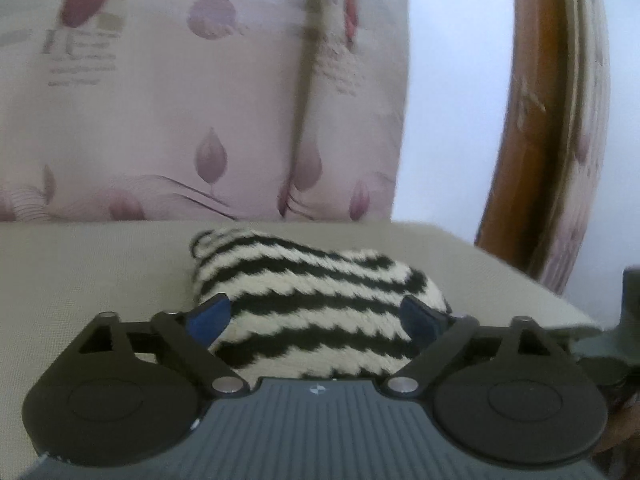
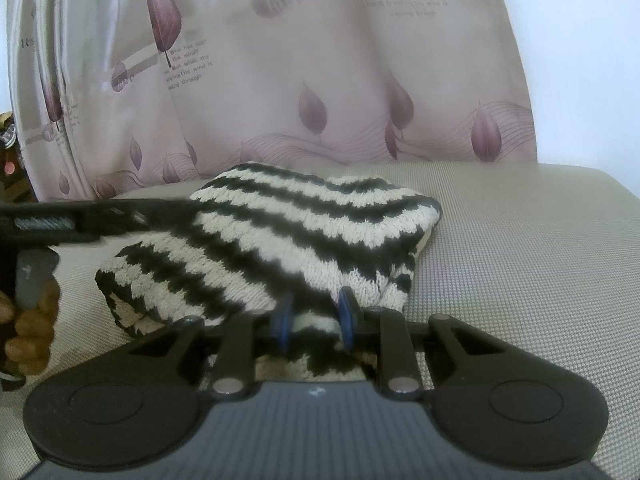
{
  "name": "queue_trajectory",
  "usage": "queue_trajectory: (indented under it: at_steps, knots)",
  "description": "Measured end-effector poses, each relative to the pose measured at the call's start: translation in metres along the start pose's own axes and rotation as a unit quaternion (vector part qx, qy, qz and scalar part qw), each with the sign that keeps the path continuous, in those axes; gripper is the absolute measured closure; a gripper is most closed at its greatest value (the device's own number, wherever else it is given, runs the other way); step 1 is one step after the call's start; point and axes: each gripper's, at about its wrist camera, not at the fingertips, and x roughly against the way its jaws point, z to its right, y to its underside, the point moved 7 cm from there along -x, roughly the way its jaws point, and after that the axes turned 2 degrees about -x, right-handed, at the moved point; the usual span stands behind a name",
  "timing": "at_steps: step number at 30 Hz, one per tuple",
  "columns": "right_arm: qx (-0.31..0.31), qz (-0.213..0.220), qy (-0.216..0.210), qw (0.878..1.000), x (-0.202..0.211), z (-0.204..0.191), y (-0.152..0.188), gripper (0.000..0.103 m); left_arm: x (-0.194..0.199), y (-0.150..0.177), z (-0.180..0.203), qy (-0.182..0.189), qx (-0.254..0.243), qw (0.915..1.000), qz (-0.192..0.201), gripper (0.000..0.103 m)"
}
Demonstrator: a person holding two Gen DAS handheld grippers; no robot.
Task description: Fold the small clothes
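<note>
A small black-and-cream striped knit garment (image 1: pixel 316 300) lies bunched on a beige cushion. My left gripper (image 1: pixel 316 318) is open, its blue pads wide apart on either side of the near edge of the knit. In the right wrist view the same knit (image 2: pixel 304 232) is folded over itself. My right gripper (image 2: pixel 314 318) is shut on its near edge, the blue pads pinching a fold of the fabric. The left gripper's body (image 2: pixel 80 220) shows at the left of that view, against the knit.
The beige cushion (image 2: pixel 520 248) spreads to the right. A pink leaf-print curtain (image 2: pixel 320 80) hangs just behind it. A wooden chair frame (image 1: pixel 532 120) stands at the right in the left wrist view.
</note>
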Motion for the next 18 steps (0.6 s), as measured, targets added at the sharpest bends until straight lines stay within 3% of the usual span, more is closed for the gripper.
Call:
queue_trajectory:
  at_steps: [3,11,18]
  knots:
    - [-0.004,0.001,-0.003,1.0,0.0,0.0,0.0,0.08,0.008,-0.005,-0.014,-0.022,0.0,0.9996,0.016,0.0]
    - [-0.002,0.0,0.0,1.0,0.0,0.001,0.0,0.08,-0.005,0.003,-0.048,0.002,0.093,0.9956,0.012,0.0]
    - [0.003,0.0,0.005,1.0,-0.001,-0.002,0.001,0.08,-0.012,0.025,-0.057,-0.014,0.094,0.9954,0.014,0.0]
